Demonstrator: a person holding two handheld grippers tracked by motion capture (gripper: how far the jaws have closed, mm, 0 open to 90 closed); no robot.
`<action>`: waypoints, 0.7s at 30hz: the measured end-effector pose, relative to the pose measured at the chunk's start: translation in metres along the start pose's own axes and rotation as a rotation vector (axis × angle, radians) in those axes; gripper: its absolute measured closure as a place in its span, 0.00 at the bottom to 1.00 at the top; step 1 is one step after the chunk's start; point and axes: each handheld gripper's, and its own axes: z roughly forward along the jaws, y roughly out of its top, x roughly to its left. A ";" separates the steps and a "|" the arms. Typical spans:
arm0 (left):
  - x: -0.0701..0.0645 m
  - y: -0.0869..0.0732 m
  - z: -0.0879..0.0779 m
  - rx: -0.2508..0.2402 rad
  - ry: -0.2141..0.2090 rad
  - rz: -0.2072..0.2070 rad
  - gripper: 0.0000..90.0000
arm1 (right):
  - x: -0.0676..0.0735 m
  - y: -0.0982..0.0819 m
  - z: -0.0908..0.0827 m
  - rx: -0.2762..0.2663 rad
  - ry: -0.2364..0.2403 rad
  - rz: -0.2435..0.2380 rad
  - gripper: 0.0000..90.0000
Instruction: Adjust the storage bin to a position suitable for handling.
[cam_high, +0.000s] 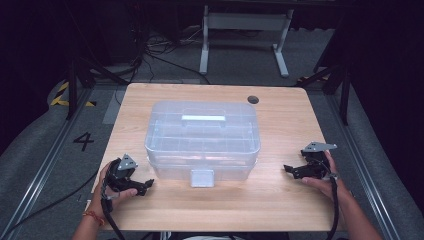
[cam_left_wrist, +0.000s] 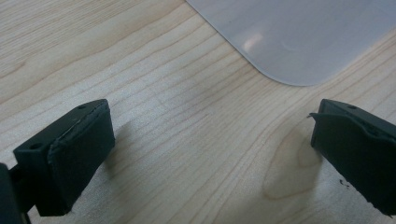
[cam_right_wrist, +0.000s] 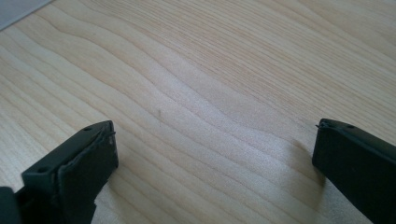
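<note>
You rested your left gripper (cam_high: 142, 186) and right gripper (cam_high: 291, 170) on the table (cam_high: 280, 125) with jaws spread and empty, flanking the clear storage box (cam_high: 202, 140) at centre, seemingly ready to reach its latch (cam_high: 202, 177).

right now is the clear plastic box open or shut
Shut: the lid lies flat on the clear plastic box, handle folded down, and the front latch hangs over the base.

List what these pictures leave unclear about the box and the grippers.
- Box contents: high view, hazy lid and small scale blur them.
- Latch state: high view, too small.
- Box in left gripper view: one corner, rest cut off by the edge.
- Right gripper view: bare table.
</note>
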 end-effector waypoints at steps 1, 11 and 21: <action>0.000 0.000 0.000 -0.003 0.001 0.001 0.00 | 0.000 0.000 0.000 0.000 0.004 -0.001 0.00; 0.001 0.000 -0.001 0.000 0.002 0.012 0.01 | -0.001 0.001 0.000 0.014 0.002 -0.004 0.00; 0.002 0.000 -0.001 -0.001 -0.002 0.013 0.01 | -0.002 0.001 -0.001 0.005 0.003 0.009 0.06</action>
